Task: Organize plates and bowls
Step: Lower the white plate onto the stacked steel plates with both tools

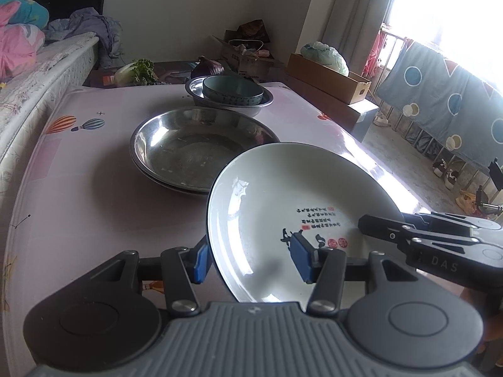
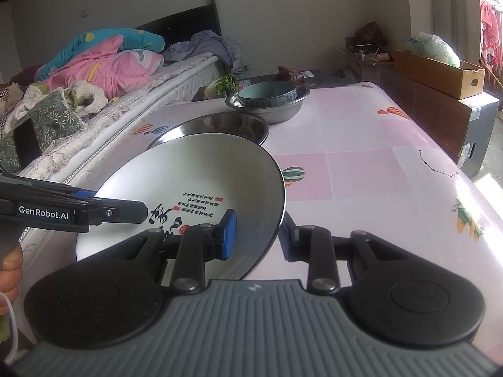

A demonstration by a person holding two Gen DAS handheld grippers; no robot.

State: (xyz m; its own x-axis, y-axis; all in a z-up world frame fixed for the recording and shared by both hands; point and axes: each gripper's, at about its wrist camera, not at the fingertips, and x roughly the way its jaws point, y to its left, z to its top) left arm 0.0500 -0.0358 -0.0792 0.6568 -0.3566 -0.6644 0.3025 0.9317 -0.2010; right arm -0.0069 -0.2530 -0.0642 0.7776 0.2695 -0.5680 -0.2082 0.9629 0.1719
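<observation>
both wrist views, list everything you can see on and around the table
white ceramic plate with black calligraphy: one, white, tilted above near table edge, both claws at its rim
stainless steel plates: two stacked, silver, mid table
steel basin: one, silver, far end
teal ceramic bowl: one, teal, inside basin
pink patterned tablecloth: one, pink, covering table
bed with pink and blue quilts: one, beside table
cardboard boxes: several, brown, far side
leafy vegetables: green, beyond table
left claw: blue pads straddle plate rim
right claw: blue pads straddle opposite rim
</observation>
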